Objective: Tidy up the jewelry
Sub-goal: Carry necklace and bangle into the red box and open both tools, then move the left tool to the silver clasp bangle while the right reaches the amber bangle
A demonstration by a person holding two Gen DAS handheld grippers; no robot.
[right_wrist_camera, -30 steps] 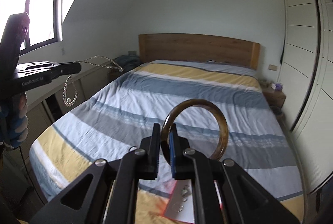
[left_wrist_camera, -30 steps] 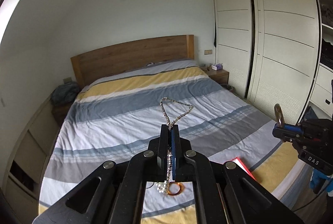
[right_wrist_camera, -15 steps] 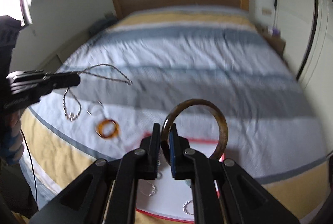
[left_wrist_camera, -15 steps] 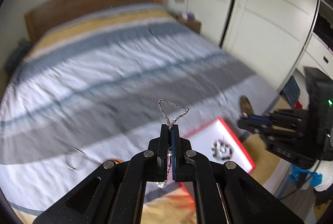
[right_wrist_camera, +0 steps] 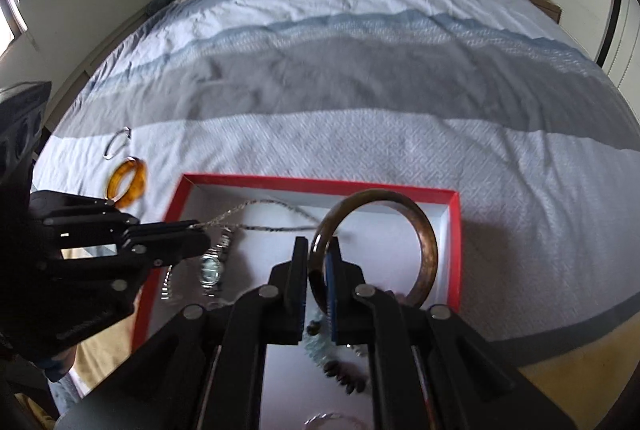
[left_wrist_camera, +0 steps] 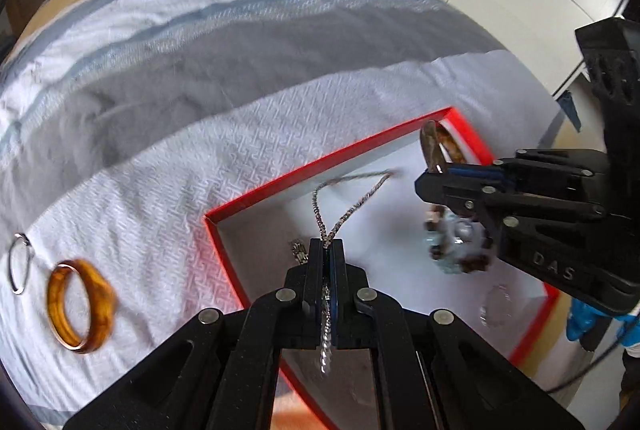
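Now we carry two pieces at once over the red-rimmed box lying on the bed. Our left tool is pinched tight on a silver chain, whose twisted links loop out ahead over the box's white floor while a short tail hangs behind the pads. Our right tool is clamped on a dark brown bangle, gripped by its rim so the smooth, glossy hoop stands upright in front of the pads. Both tools tilt downward above the box, we judge so that each piece can be let go inside it.

Already in the box lie a beaded bracelet of pale and dark stones and a thin clear ring. Outside it, on the woven, striped bedspread, an amber bangle of translucent, mottled resin and a thin silver ring wait side by side, well left of the box.
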